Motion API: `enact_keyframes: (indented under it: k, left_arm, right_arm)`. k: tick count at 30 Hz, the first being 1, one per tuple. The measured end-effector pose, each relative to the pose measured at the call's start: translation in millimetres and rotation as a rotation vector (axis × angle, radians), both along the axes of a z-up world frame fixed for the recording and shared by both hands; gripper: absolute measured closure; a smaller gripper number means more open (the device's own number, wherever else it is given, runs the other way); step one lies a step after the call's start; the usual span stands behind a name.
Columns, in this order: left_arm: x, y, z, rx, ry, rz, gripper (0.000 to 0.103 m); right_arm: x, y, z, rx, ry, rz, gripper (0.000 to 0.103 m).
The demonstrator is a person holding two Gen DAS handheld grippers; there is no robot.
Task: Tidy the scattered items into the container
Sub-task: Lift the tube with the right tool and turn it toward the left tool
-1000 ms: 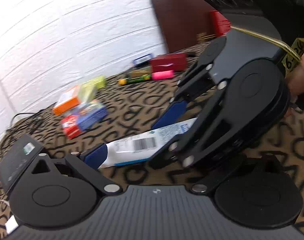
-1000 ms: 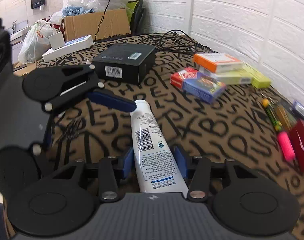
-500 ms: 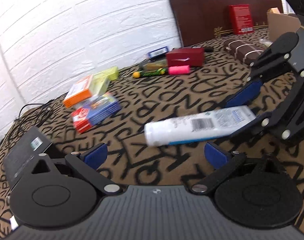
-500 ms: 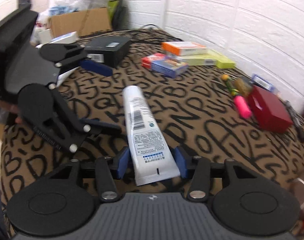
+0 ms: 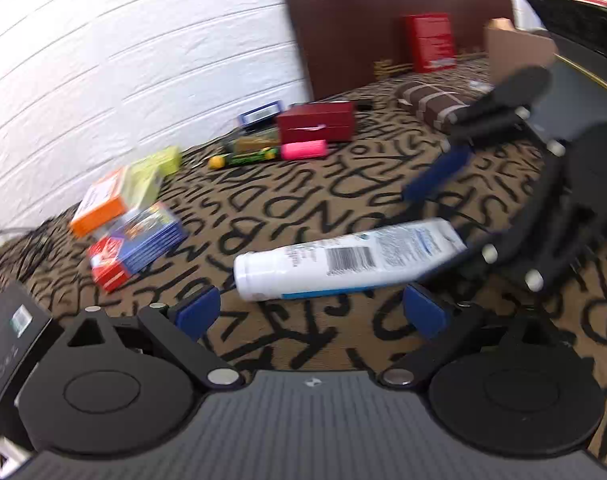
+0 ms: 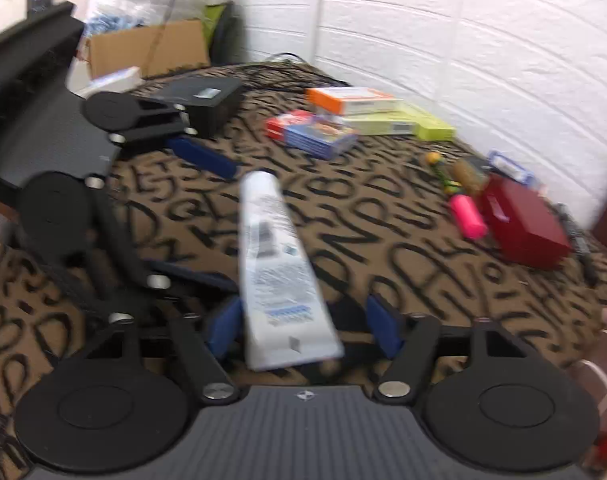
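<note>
A white tube (image 6: 277,268) with a barcode lies between the blue pads of my right gripper (image 6: 303,326). The pads stand apart from its flat end with gaps on both sides, so the jaws look open around it. In the left wrist view the same tube (image 5: 343,258) hangs over the letter-patterned cloth, cap to the left, with the right gripper (image 5: 443,220) at its right end. My left gripper (image 5: 309,314) is open and empty just in front of the tube. A cardboard box (image 5: 515,50) stands at the far right.
Scattered on the cloth: an orange box (image 5: 99,200), a blue and red box (image 5: 139,244), a dark red box (image 5: 315,122), a pink marker (image 5: 303,149), a green pen (image 5: 243,158), a black box (image 6: 207,98). White brick wall and a brown headboard (image 5: 383,20) behind.
The right gripper has carried the tube to the right, out from between the left gripper's fingers. The right jaws have widened around the tube. The left gripper stays open.
</note>
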State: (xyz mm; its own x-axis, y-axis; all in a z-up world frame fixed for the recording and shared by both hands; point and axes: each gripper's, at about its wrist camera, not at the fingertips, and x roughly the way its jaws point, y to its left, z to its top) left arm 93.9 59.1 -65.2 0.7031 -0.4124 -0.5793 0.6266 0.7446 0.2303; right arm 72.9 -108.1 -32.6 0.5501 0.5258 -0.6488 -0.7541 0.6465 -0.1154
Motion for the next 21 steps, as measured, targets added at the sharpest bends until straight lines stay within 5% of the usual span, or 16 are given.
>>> enact_keyframes:
  k: [5, 10, 18, 21]
  left_arm:
    - [-6.1, 0.2, 1.6, 0.007, 0.022, -0.102, 0.002]
    - [3.1, 11.4, 1.9, -0.006, 0.001, -0.016, 0.002]
    - [39.7, -0.9, 1.8, -0.083, 0.119, 0.278, 0.003]
    - [46.4, 1.4, 10.4, -0.165, 0.211, 0.435, 0.011]
  right_arm:
    - [2.5, -5.7, -4.7, 0.026, -0.001, -0.041, 0.012]
    - [2.1, -19.8, -4.7, 0.125, 0.039, 0.016, 0.013]
    - [-17.1, -6.0, -5.2, 0.106, -0.041, 0.124, 0.013]
    - [-13.4, -0.1, -6.5, 0.082, -0.035, 0.107, 0.016]
